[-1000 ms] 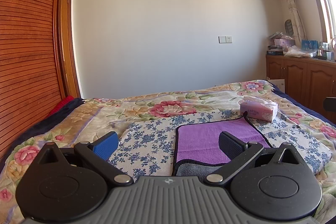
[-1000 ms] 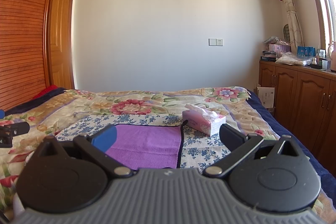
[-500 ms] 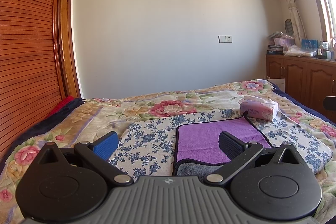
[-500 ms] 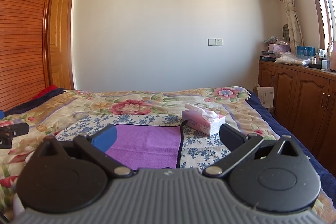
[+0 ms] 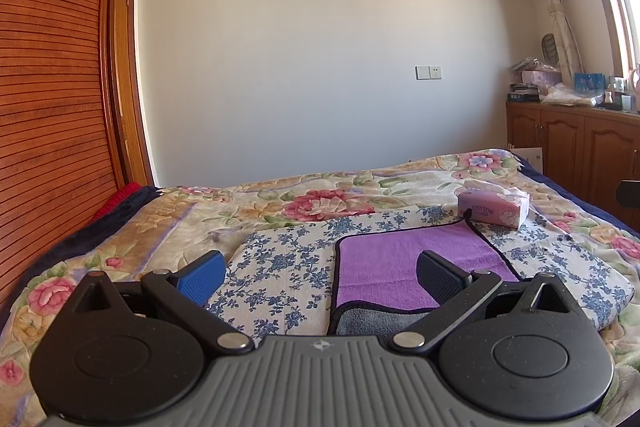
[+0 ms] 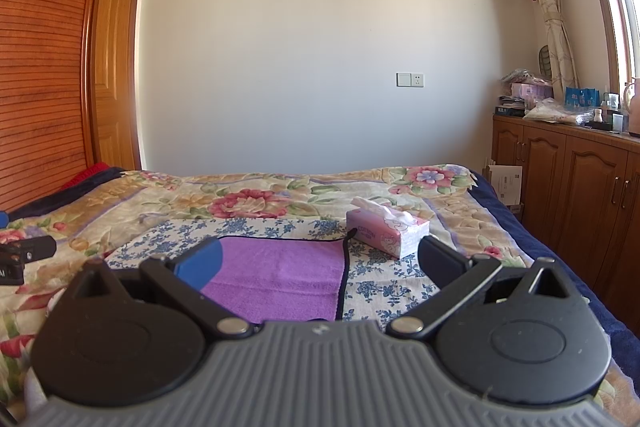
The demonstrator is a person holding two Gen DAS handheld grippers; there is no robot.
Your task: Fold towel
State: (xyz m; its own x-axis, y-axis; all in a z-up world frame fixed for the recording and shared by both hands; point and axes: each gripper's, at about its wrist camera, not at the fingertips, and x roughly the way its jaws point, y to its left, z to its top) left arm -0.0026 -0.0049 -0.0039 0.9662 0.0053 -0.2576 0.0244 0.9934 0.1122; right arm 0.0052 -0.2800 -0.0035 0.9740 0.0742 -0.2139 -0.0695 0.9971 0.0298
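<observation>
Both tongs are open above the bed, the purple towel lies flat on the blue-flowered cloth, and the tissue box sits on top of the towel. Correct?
Not quite. The tissue box sits beside the purple towel, just past its far right corner, on the blue-flowered cloth; the right wrist view shows it. The rest holds.

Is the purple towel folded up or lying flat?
Mostly flat: the purple towel with black trim lies spread on the flowered bedspread; only its near edge shows grey underside.

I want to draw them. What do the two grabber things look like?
Both look alike. The left gripper and right gripper each have a ribbed grey body with a tiny logo, two round black discs, black arms with silver rivets, and two fingers: one pad blue, one black.
</observation>
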